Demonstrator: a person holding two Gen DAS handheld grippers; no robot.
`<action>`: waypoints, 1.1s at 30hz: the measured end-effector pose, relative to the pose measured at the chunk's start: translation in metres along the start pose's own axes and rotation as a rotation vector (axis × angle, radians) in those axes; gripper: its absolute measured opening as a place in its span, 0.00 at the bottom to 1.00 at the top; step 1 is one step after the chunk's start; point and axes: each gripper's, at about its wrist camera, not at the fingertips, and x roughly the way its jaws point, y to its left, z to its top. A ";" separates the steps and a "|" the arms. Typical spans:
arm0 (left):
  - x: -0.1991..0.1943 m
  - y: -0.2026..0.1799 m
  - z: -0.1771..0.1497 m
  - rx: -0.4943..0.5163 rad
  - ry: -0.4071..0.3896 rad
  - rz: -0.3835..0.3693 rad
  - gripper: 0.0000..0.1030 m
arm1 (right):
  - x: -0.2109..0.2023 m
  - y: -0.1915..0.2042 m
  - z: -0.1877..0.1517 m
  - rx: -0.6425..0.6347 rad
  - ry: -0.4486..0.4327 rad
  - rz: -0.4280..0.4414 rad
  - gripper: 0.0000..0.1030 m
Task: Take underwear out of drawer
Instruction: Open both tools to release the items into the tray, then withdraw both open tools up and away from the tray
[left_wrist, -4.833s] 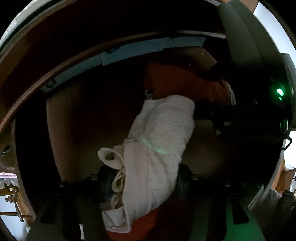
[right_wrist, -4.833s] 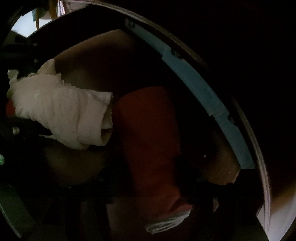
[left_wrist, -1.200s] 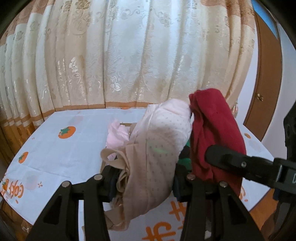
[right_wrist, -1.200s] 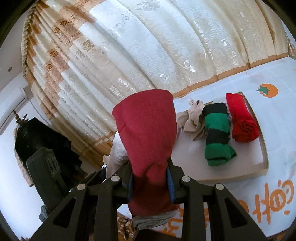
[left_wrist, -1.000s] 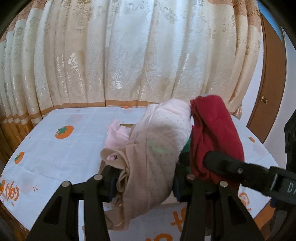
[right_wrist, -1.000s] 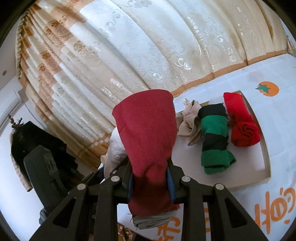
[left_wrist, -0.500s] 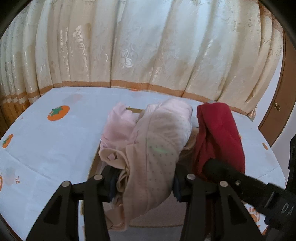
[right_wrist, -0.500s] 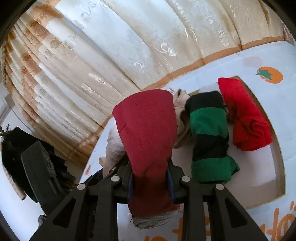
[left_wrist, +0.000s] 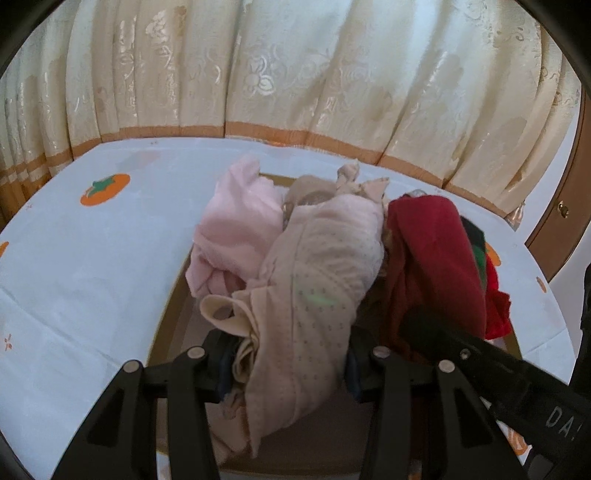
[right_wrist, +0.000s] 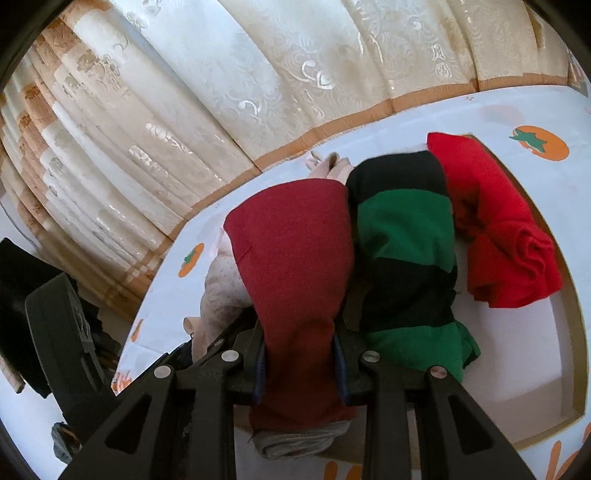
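My left gripper (left_wrist: 284, 363) is shut on a pale pink dotted underwear roll (left_wrist: 317, 291) and holds it low over a flat white tray (left_wrist: 170, 317). My right gripper (right_wrist: 301, 367) is shut on a dark red underwear roll (right_wrist: 295, 266), which also shows in the left wrist view (left_wrist: 432, 258), right beside the pink one. The right gripper holds it over the same tray (right_wrist: 532, 376), next to a green-and-black roll (right_wrist: 406, 240).
On the tray lie a light pink garment (left_wrist: 236, 225), a beige garment (left_wrist: 351, 184) and a bright red roll (right_wrist: 495, 221). The tray rests on a white cloth with orange fruit prints (left_wrist: 74, 251). Cream curtains (left_wrist: 295, 66) hang behind. A dark object (right_wrist: 22, 291) stands at left.
Both grippers carried their rolls from the dark drawer out to the table. Over the last second they dropped closer to the tray, with both rolls still held.
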 end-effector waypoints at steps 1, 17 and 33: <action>0.000 -0.001 0.000 0.005 -0.002 0.004 0.44 | 0.003 0.000 -0.001 -0.002 0.005 -0.006 0.31; 0.000 -0.001 0.002 -0.012 0.025 0.053 0.62 | 0.017 -0.009 0.002 0.025 0.043 0.006 0.33; -0.095 -0.011 -0.008 0.067 -0.158 0.072 1.00 | -0.083 0.014 -0.017 -0.014 -0.188 0.038 0.84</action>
